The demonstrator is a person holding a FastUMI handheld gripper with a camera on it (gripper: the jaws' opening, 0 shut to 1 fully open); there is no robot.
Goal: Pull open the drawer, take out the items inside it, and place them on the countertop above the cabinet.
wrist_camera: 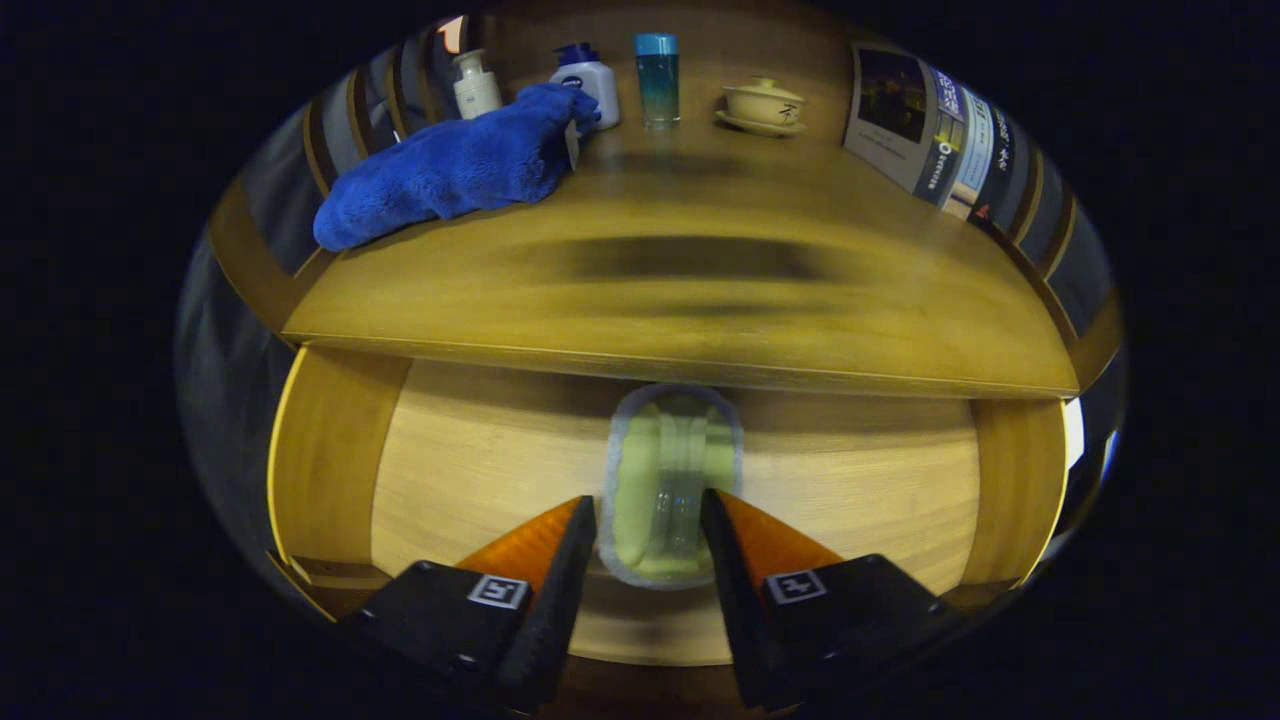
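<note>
The wooden drawer (450,470) stands pulled open under the countertop (700,300). Over its pale floor is a clear oval container (668,470) with a frosted rim and light green contents. My gripper (648,515) is shut on it, one finger pressing on each side of its near end. The container reaches ahead of the fingers toward the countertop's front edge. A soft shadow lies on the drawer floor under its near end. I cannot tell whether it rests on the floor or hangs just above it.
At the countertop's back stand a crumpled blue towel (450,165), a white pump bottle (476,87), a white bottle with a blue cap (590,80), a blue tumbler (657,80) and a lidded cream teacup on a saucer (765,105). A printed booklet (925,130) leans at the right.
</note>
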